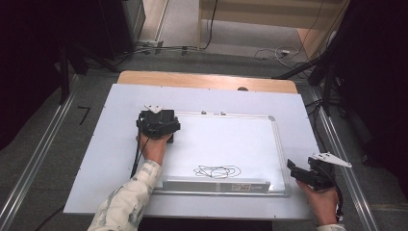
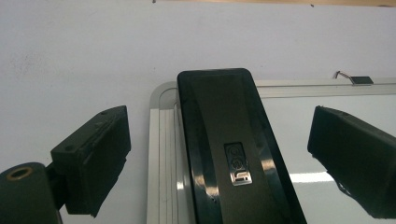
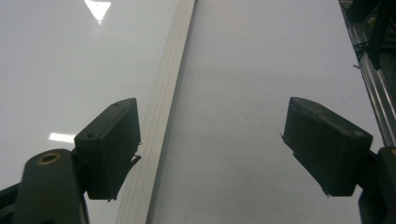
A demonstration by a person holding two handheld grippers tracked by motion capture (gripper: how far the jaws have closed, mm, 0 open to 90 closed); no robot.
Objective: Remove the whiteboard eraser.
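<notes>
Black eraser (image 2: 233, 154) lies on whiteboard (image 1: 231, 139) far-left corner, long axis running near-to-far, centred between left gripper (image 2: 219, 158) fingers, released, straddling, not touching. Right gripper (image 3: 210, 149) released, well apart, right edge.

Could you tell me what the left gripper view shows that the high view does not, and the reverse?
The left gripper view alone shows a black eraser with a silver logo plate, lying between the open jaws on the whiteboard's corner. The high view alone shows the black scribble on the board, the right gripper beside the board's right edge, and both hands. Both show the whiteboard's aluminium frame on the white sheet.
</notes>
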